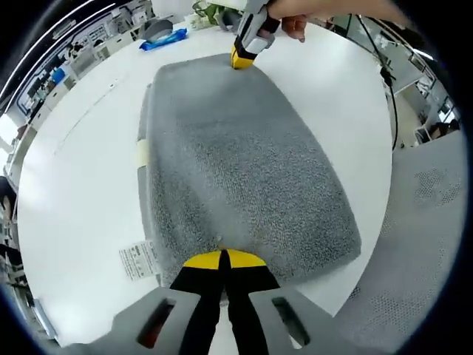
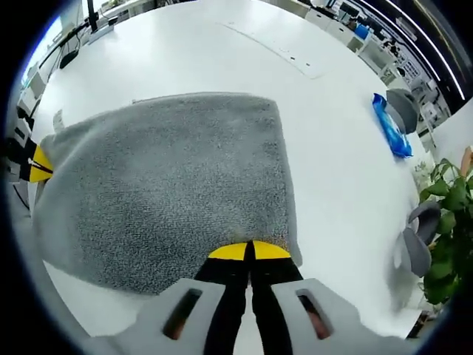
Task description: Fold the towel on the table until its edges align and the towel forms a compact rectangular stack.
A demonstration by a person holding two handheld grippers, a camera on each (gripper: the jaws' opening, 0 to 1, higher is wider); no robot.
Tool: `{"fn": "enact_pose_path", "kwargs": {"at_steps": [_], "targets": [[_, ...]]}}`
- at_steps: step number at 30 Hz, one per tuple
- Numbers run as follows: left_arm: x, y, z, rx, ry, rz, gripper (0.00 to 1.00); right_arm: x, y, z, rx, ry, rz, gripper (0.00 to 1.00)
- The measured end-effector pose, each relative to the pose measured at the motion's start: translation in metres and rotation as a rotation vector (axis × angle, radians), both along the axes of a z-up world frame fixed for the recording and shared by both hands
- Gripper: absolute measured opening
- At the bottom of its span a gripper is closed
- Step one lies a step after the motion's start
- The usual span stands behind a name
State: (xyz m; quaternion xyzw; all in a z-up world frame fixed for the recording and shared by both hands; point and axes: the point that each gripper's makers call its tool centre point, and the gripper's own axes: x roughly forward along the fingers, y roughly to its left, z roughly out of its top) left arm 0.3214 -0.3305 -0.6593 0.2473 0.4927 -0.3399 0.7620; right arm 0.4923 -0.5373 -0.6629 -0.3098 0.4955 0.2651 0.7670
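Note:
A grey towel (image 1: 236, 163) lies doubled on the white table (image 1: 81, 170), its layered edge and a pale tag on the left in the left gripper view. My left gripper (image 1: 224, 259) is shut, its yellow tips pinching the middle of the towel's near edge. At the far edge my right gripper (image 1: 244, 56), held by a hand, meets the towel. In the right gripper view the towel (image 2: 170, 177) spreads ahead of my right gripper (image 2: 249, 251), which is shut on its near edge. The left gripper (image 2: 37, 164) shows at the towel's far left side.
A white care label (image 1: 139, 259) sticks out beside the towel's near corner. A blue packet (image 2: 390, 117) and grey objects (image 2: 414, 244) lie near a potted plant (image 2: 451, 200) at the table's edge. A grey mesh chair (image 1: 429, 222) stands close by the table.

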Motion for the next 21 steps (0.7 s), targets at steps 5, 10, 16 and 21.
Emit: {"fn": "enact_pose_path", "kwargs": {"at_steps": [5, 10, 16, 21], "targets": [[-0.005, -0.009, 0.0, -0.013, -0.001, -0.02, 0.01, 0.007, 0.001, 0.0, 0.008, -0.003, 0.002, 0.0], [-0.008, -0.019, 0.0, 0.0, -0.006, -0.049, 0.01, 0.014, 0.001, 0.0, 0.028, -0.006, 0.006, 0.0], [-0.012, -0.03, 0.0, 0.053, -0.035, -0.138, 0.01, 0.021, 0.003, 0.0, 0.029, -0.003, 0.018, 0.0], [-0.015, -0.039, 0.0, 0.046, -0.038, -0.161, 0.01, 0.028, 0.004, 0.0, 0.025, 0.001, 0.031, 0.0]]}}
